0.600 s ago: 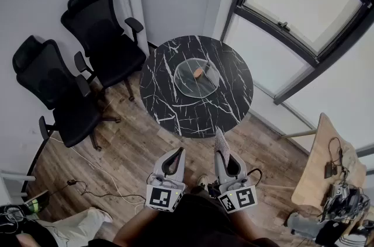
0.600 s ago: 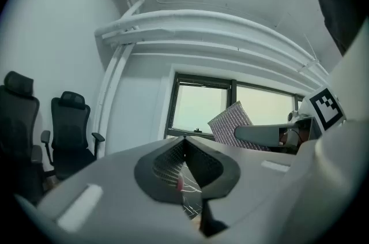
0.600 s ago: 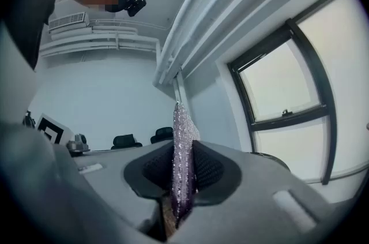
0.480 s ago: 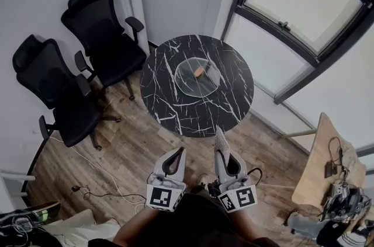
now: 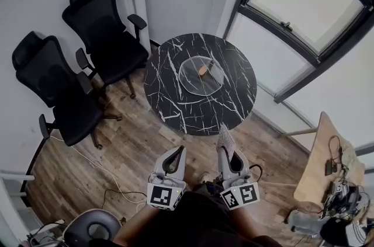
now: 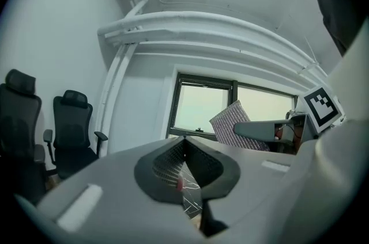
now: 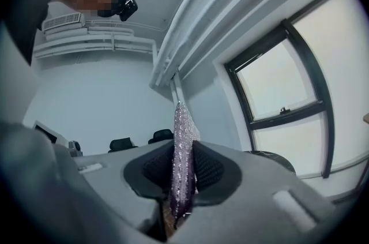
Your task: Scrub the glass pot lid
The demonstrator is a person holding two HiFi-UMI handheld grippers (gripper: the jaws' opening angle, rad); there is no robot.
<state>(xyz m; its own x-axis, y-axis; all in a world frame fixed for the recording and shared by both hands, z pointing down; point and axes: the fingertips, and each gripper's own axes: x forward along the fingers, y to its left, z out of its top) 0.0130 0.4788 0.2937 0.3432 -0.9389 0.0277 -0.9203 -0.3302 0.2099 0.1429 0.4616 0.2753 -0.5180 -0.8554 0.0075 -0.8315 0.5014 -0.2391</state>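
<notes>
1. the glass pot lid [image 5: 201, 75] lies flat on a round black marble table [image 5: 198, 117], a little toward 12 o'clock of the tabletop's middle, with its brown knob [image 5: 203, 70] on top.
2. nothing else shows on the table. 2 black office chairs [image 5: 108, 30] [image 5: 49, 82] stand off its rim at 9 to 10 o'clock, the nearer one just beside the edge.
3. a dark-framed window [image 5: 304, 0] runs past the table from 1 to 3 o'clock. a wooden desk [image 5: 318, 164] loaded with gear sits at 4 o'clock of the head view, well apart from the table.
4. bare wood floor [image 5: 134, 152] lies between the table's 6 o'clock edge and both tools. a thin cable [image 5: 111, 193] trails across it at 8 o'clock, and a round grey seat [image 5: 93, 231] shows at the bottom edge.
5. the left gripper [image 5: 175, 153] and the right gripper [image 5: 225, 143] are side by side at 6 o'clock, well short of the lid and touching neither table nor lid.
6. the left gripper view shows its jaws pressed together with nothing between them, and a sliver of marble through the gap below.
7. the right gripper view shows its jaws clamped on a silvery scrub pad [image 7: 183, 139], which stands upright and pokes out past the tips. the head view shows only its top edge.
8. the lid appears in the head view only.
</notes>
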